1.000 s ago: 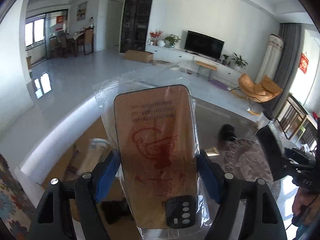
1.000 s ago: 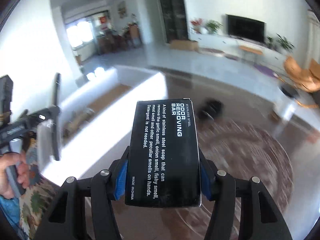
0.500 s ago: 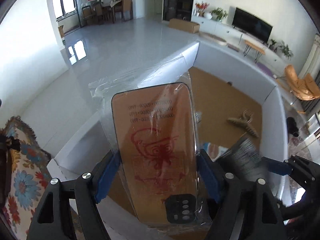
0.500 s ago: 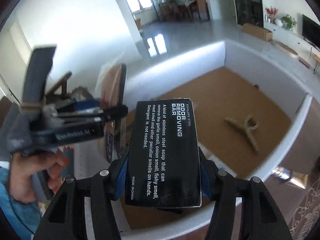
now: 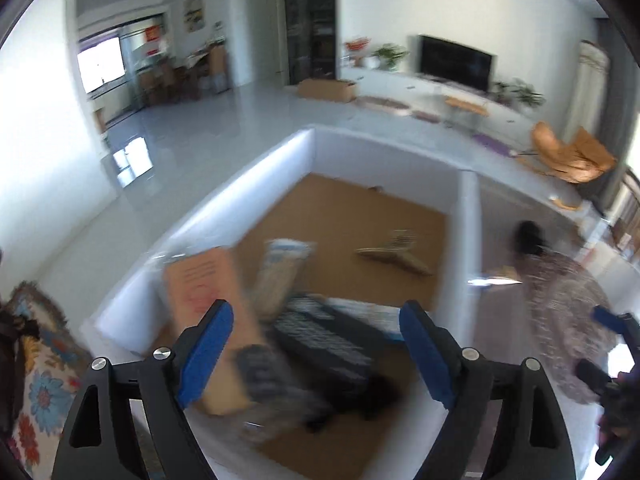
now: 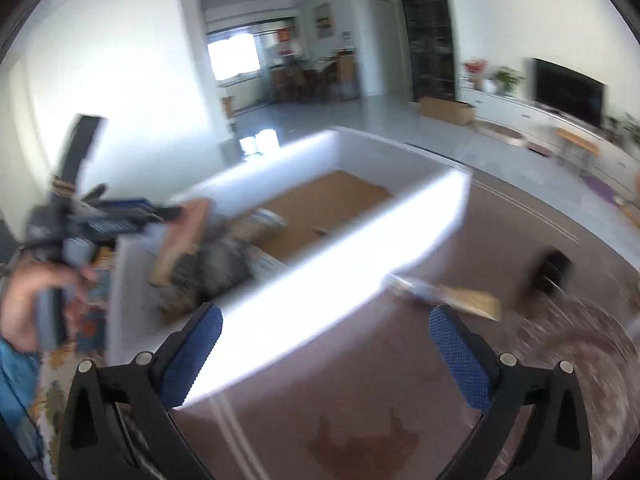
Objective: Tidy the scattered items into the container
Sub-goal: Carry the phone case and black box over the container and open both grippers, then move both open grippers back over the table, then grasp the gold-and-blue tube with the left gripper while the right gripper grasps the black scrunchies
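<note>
My left gripper (image 5: 316, 344) hovers over the white container (image 5: 312, 148), jaws opening, nothing between the pads. Below it the orange bagged phone case (image 5: 204, 292) lies blurred and tilted against the near left wall. Beside it the black odor-bar box (image 5: 320, 340) is inside the container, also blurred. My right gripper (image 6: 328, 350) is over the brown table outside the container's long wall (image 6: 320, 272), jaws opening wide with nothing in them. The right wrist view shows the left gripper (image 6: 160, 214) in a hand (image 6: 28, 304), above the orange case (image 6: 184, 240).
A wrapped packet (image 5: 280, 272) and a wooden forked piece (image 5: 396, 254) lie on the container's cork floor. Outside on the table are a flat packet (image 6: 452, 294), a black object (image 6: 552, 268) and a round patterned mat (image 6: 580, 352). A floral cloth (image 5: 44, 384) lies at left.
Both grippers have let go: the orange case has dropped from the left one and the black box from the right one into the container. The right gripper has swung out over the table.
</note>
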`<state>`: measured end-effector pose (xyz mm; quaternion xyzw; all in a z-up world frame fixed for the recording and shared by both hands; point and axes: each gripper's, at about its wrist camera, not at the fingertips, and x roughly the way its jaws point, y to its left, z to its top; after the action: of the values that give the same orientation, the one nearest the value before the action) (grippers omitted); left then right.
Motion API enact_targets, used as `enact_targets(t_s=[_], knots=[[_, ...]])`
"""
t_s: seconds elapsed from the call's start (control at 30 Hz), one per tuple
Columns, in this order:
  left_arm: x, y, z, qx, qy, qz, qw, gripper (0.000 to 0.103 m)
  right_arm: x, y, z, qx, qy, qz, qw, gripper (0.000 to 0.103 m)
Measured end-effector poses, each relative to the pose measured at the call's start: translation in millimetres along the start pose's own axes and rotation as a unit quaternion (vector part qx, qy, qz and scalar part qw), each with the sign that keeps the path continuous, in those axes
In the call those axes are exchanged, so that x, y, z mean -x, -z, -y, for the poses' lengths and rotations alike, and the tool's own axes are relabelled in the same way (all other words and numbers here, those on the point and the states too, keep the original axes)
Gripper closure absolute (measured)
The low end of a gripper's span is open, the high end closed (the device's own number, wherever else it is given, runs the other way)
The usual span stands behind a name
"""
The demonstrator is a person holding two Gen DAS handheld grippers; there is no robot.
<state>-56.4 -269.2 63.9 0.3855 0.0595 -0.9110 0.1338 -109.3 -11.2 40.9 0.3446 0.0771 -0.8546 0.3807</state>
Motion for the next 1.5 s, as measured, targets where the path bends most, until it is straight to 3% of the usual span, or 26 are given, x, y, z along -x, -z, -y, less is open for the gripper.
enact_targets(t_s=[0.07, 0.17, 0.27, 0.43, 0.63, 0.73, 0.83, 0.9, 1.03, 1.13, 1.23, 1.37, 1.5], knots=[[15, 7, 35, -0.024, 0.046, 0.008, 0.9986, 0.009, 15, 35, 38, -0.018, 0.049, -0.014, 0.999, 0.0], [24, 27, 98, -0.083, 0.109, 0.009, 0.9905, 0.0, 33, 94, 94, -0.034, 0.145, -0.058, 0.987, 0.0], [9, 51, 159, -0.142, 0.152, -0.023, 0.9778, 0.0, 53, 141, 141, -0.077, 0.206, -0.092, 0.971, 0.0], [-41, 93, 217, -0.209, 0.183, -0.093, 0.9562, 0.0, 71, 179, 171, -0.147, 0.225, -0.09, 0.959, 0.0], [-70, 123, 237, -0.25, 0.192, -0.092, 0.9446, 0.0, 71, 185, 172, -0.164, 0.225, -0.085, 0.957, 0.0], [-74, 114, 245, -0.293, 0.191, -0.074, 0.9338, 0.0, 66, 186, 174, -0.16, 0.227, -0.092, 0.956, 0.0], [-85, 84, 261, -0.366, 0.169, -0.053, 0.9137, 0.0, 62, 186, 171, -0.156, 0.235, -0.098, 0.954, 0.0], [-105, 55, 270, -0.393, 0.154, -0.062, 0.9045, 0.0, 61, 187, 171, -0.159, 0.238, -0.098, 0.953, 0.0], [-142, 11, 279, -0.389, 0.161, -0.069, 0.9046, 0.0, 60, 187, 171, -0.16, 0.239, -0.098, 0.953, 0.0], [-169, -5, 282, -0.378, 0.159, -0.086, 0.9081, 0.0, 60, 187, 172, -0.16, 0.239, -0.098, 0.953, 0.0], [-190, -8, 281, -0.375, 0.161, -0.098, 0.9077, 0.0, 60, 187, 172, -0.16, 0.239, -0.098, 0.953, 0.0], [-210, -1, 282, -0.389, 0.16, -0.113, 0.9003, 0.0, 60, 187, 172, -0.16, 0.238, -0.098, 0.953, 0.0], [-219, -6, 270, -0.35, 0.183, -0.128, 0.9099, 0.0, 59, 187, 172, -0.16, 0.238, -0.098, 0.953, 0.0]])
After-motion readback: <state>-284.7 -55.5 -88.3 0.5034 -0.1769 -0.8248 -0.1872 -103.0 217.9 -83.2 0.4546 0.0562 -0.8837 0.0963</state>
